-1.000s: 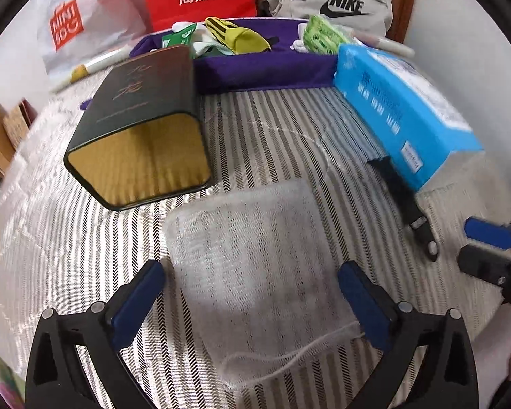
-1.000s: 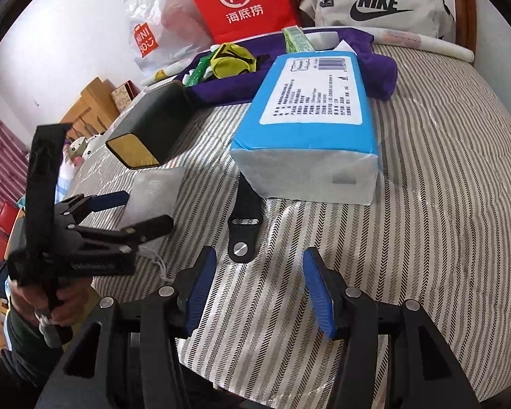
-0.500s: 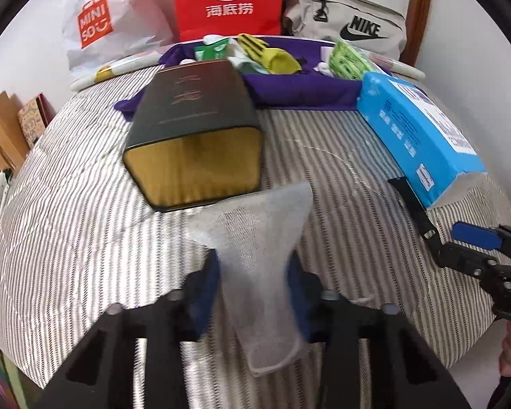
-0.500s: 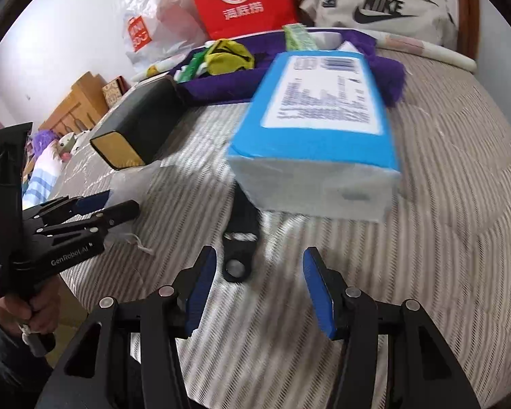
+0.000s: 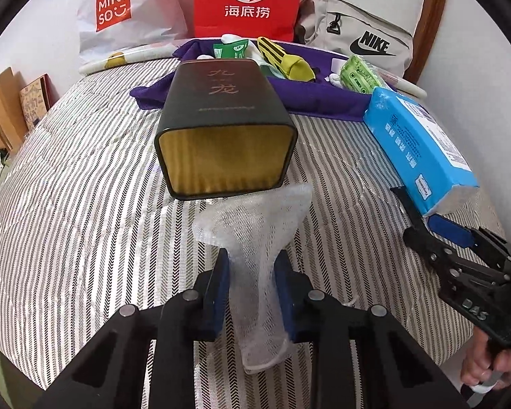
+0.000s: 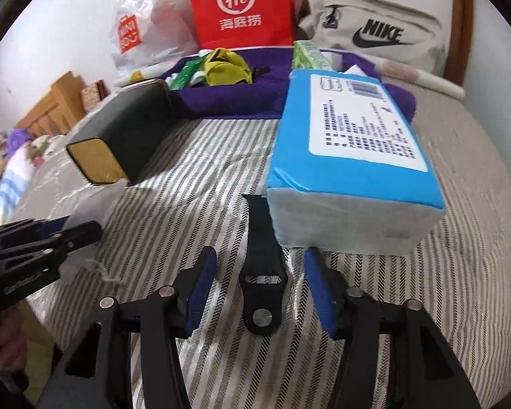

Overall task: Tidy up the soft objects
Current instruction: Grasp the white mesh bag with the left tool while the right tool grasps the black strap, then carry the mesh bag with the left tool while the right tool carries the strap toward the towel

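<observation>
1. Left hand-held gripper (image 5: 252, 286) sitting low centre of the left wrist view, clamping down on a white mesh pouch (image 5: 255, 238), jaws having just been closing further on it, mesh bunching between the blue pads and fanning out above them.
2. Pouch's top edge ending just below the open gold mouth of a dark tin box (image 5: 221, 136) lying on its side on the striped bed (image 5: 68, 204), mid-frame.
3. Right hand-held gripper (image 6: 259, 293) sitting bottom centre of the right wrist view, jaws partly apart and having just been narrowing, straddling the buckle end of a black watch strap (image 6: 260, 272) without pressing on it.
4. Strap running up the frame and tucking under the near edge of a blue tissue pack (image 6: 351, 156), centre right.
5. Purple tray (image 6: 228, 99) holding yellow and green bits across the upper middle, just behind the tin and the tissues.
6. Red paper bag (image 5: 248, 0), white Miniso bag (image 5: 119, 10) and grey Nike bag (image 5: 357, 34) lining up along the top edge.
</observation>
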The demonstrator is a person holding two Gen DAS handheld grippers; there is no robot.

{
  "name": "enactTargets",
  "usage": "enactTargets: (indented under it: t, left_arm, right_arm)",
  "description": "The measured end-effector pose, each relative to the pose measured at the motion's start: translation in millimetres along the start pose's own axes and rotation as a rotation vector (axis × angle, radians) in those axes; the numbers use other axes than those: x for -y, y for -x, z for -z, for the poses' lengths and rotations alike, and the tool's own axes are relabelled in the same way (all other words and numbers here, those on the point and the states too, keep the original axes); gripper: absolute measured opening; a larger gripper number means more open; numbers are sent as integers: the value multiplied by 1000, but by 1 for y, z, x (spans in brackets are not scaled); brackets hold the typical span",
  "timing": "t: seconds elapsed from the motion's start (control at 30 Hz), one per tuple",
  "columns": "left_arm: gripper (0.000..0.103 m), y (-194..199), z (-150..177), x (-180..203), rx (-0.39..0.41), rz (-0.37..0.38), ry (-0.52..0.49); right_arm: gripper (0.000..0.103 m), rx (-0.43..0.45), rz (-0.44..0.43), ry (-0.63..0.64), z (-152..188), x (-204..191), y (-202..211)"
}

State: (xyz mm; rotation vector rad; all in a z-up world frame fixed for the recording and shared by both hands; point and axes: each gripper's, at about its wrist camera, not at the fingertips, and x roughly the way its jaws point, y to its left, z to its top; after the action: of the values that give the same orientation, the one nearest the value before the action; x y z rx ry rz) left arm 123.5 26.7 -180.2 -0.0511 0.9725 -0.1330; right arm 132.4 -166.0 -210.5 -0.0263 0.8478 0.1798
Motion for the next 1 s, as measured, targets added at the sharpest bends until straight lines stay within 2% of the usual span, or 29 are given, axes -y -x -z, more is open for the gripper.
enactTargets:
  t: [0.07, 0.1, 0.37, 0.53, 0.57, 0.67, 0.9, 1.0]
  left_arm:
    - [25, 1, 1, -2, 1, 13, 9]
    - [25, 1, 1, -3, 0, 21, 15]
    - [25, 2, 2, -14, 1, 80, 53]
    - [25, 2, 3, -11, 2, 71, 42]
    - [25, 2, 3, -12, 2, 72, 46]
    - [25, 3, 3, -14, 2, 85, 52]
    - [21, 6, 7, -22, -4, 113, 90]
    - [20, 8, 8, -24, -17, 126, 103]
  right_arm:
    - [32, 11, 52, 20, 3, -2, 0]
    - [27, 14, 51, 37, 4, -3, 1]
    - [26, -55, -9, 133, 21, 0, 18]
    - [33, -43, -65, 72, 14, 4, 12]
    - [32, -29, -63, 74, 14, 3, 11]
    - [21, -2, -24, 124, 15, -3, 9]
    - [20, -30, -135, 46, 17, 10, 16]
    - [20, -26, -153, 30, 18, 11, 22]
